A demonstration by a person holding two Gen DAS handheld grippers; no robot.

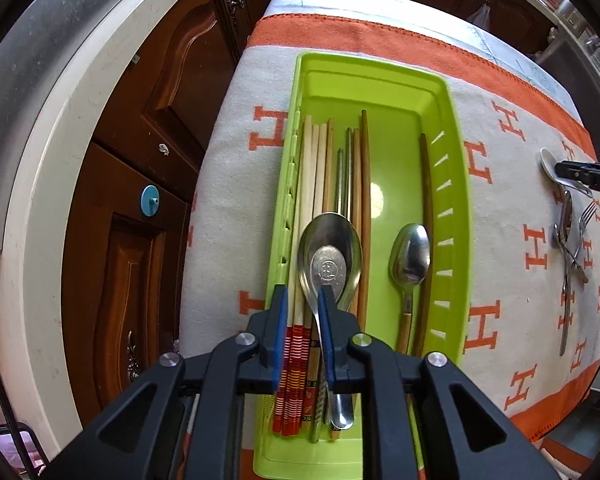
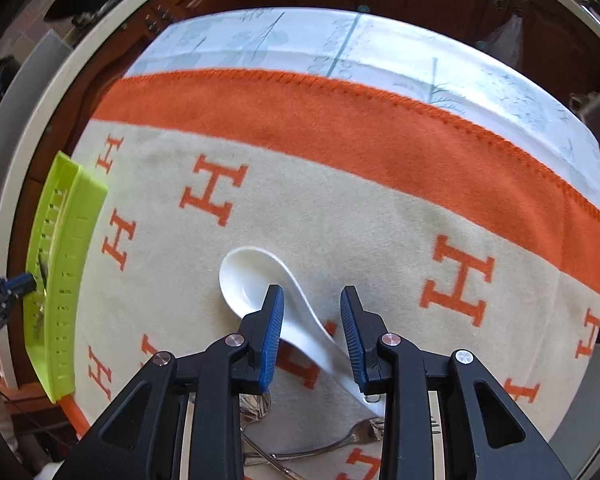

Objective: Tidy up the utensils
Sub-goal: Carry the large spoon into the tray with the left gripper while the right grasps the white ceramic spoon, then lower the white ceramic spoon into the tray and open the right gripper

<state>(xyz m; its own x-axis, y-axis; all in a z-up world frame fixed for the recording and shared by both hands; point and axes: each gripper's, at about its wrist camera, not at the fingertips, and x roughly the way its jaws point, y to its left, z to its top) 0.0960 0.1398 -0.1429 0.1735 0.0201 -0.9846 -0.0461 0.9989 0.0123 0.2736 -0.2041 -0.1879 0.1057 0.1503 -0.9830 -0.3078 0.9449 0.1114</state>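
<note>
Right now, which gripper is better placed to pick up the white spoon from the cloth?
Right. The right gripper is open, its fingers either side of the white spoon. The left gripper is over the green tray.

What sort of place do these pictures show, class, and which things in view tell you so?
Probably a home kitchen or dining area: dark wooden cabinets, a table under an orange-bordered cloth, and a green cutlery tray holding chopsticks.

A lime-green plastic utensil tray (image 1: 452, 184) lay lengthwise on the worktop, holding wooden chopsticks (image 1: 314, 172), a large steel soup spoon (image 1: 329, 258) and a wood-handled spoon (image 1: 409, 258). A white ceramic soup spoon (image 2: 260, 284) rested bowl-up on the cloth, well apart from the tray, beside loose steel forks and spoons (image 1: 570, 248).
</note>
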